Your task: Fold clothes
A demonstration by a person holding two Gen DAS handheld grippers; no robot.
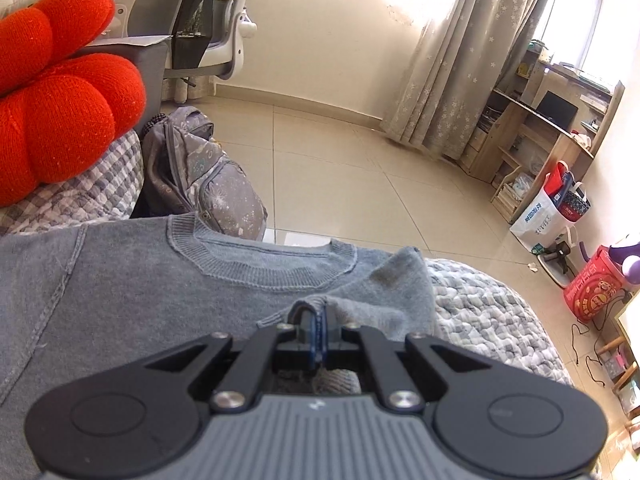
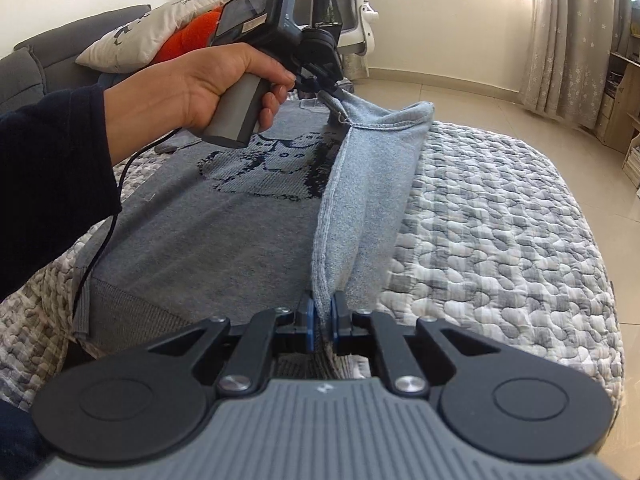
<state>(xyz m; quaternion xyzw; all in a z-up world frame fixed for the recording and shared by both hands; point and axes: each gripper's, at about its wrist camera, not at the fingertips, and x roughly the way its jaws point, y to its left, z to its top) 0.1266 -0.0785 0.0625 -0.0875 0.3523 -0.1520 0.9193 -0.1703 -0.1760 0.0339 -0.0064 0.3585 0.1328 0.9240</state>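
A grey knitted sweater (image 2: 224, 224) with a dark cat pattern lies flat on a quilted sofa cover (image 2: 500, 240). Its right side edge is lifted into a raised fold (image 2: 368, 184). My right gripper (image 2: 323, 316) is shut on the lower end of that fold, cloth pinched between the blue pads. My left gripper (image 2: 332, 98), held by a person's hand (image 2: 208, 88), is shut on the upper end near the shoulder. In the left wrist view the left gripper (image 1: 318, 334) pinches grey cloth just below the ribbed collar (image 1: 264, 258).
A red knot cushion (image 1: 60, 100) and a printed pillow (image 2: 152, 28) sit at the sofa's far end. A grey backpack (image 1: 200, 172) leans on the tiled floor beside it. A white office chair (image 1: 224, 20), curtains (image 1: 452, 60), a wooden desk (image 1: 540, 128) and bags (image 1: 552, 208) stand further off.
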